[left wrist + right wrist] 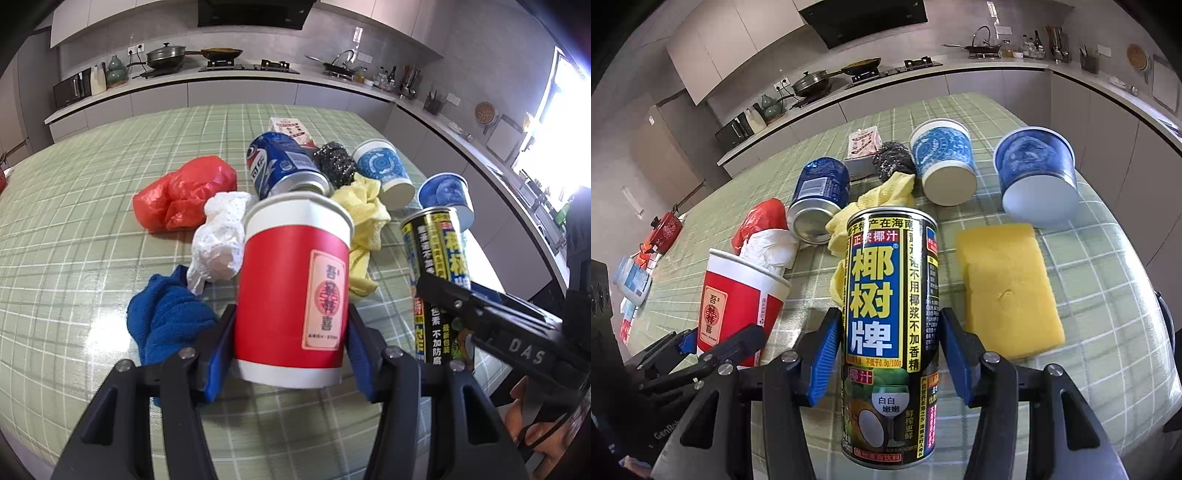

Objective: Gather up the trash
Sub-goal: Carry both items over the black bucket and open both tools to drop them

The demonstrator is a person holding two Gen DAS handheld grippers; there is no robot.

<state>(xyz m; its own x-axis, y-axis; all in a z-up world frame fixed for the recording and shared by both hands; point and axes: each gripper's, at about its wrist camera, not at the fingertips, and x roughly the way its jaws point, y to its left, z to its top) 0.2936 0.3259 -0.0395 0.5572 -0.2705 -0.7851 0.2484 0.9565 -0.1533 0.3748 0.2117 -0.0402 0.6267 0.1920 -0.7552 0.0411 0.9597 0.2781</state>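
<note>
Upright, the red cup point(291, 295) sits clenched in the left gripper point(290, 343).

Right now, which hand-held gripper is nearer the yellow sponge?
Right. The right hand-held gripper, closing around the coconut juice can, sits just beside the yellow sponge. The left hand-held gripper holds the red cup, farther away.

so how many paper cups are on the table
3: red paper cup in the left gripper, two blue paper cups lying tipped at the far right. Others may be hidden.
</note>
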